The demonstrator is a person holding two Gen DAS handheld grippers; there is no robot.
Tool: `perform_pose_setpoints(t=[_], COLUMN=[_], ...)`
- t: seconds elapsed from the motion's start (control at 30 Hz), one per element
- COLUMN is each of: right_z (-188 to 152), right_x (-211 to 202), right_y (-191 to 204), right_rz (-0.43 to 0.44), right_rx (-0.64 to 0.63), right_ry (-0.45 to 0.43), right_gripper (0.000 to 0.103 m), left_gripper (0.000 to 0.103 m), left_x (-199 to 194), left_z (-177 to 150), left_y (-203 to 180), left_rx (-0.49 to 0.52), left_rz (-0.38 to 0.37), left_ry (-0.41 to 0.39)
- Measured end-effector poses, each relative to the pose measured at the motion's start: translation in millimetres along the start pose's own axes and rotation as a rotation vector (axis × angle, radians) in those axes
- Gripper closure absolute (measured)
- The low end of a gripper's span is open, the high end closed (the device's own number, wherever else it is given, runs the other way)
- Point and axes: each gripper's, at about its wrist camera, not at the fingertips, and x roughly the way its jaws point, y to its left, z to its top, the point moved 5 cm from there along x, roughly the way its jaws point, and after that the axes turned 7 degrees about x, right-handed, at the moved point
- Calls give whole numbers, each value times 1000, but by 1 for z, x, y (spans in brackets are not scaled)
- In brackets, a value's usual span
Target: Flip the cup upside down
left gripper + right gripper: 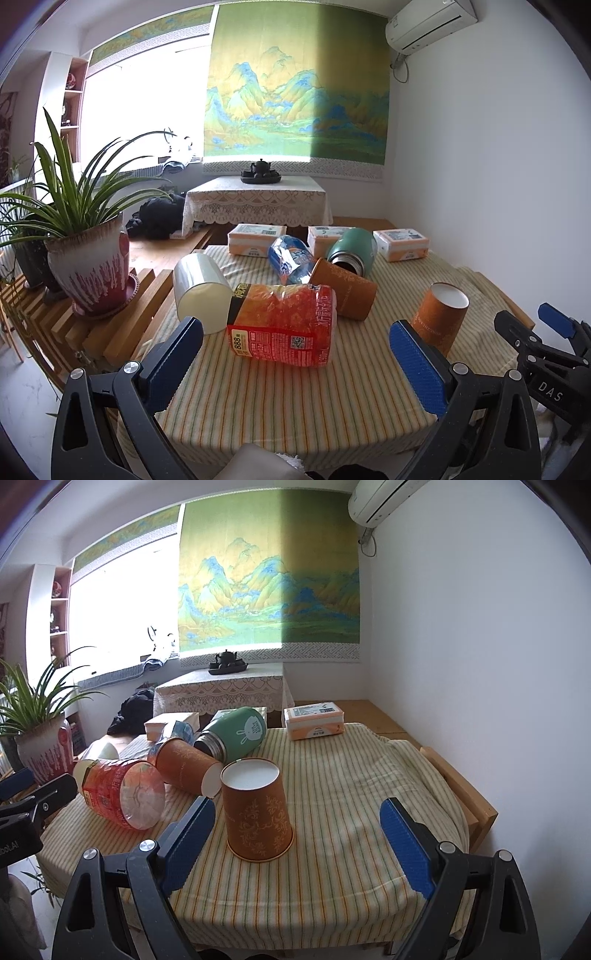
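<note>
An orange paper cup (256, 816) stands upside down on the striped tablecloth, its white base up; it also shows in the left wrist view (441, 317). My right gripper (295, 834) is open and empty, its blue pads on either side of the cup but nearer the camera, not touching it. A second orange cup (186, 768) lies on its side behind it, also in the left wrist view (343, 290). My left gripper (295, 354) is open and empty, just short of a red-labelled bottle (284, 323) lying on its side.
A green thermos (351, 251), a blue bottle (291, 260) and a white cup (201, 291) lie on their sides. Three tissue packs (255, 240) sit along the far edge. A potted plant (88, 273) stands on a wooden rack at left. The white wall is at right.
</note>
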Motion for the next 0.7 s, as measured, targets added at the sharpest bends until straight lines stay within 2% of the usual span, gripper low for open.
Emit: perform_pose_setpoints(t=[0.7], right_z=[5], right_x=[-4], right_y=[-9], right_rz=[11], right_rx=[22], right_ry=[-17], right_gripper=[15], left_gripper=[1], left_x=[3], left_z=[-1], left_y=[-14], left_rx=[11], left_rz=[-9], left_ry=[15])
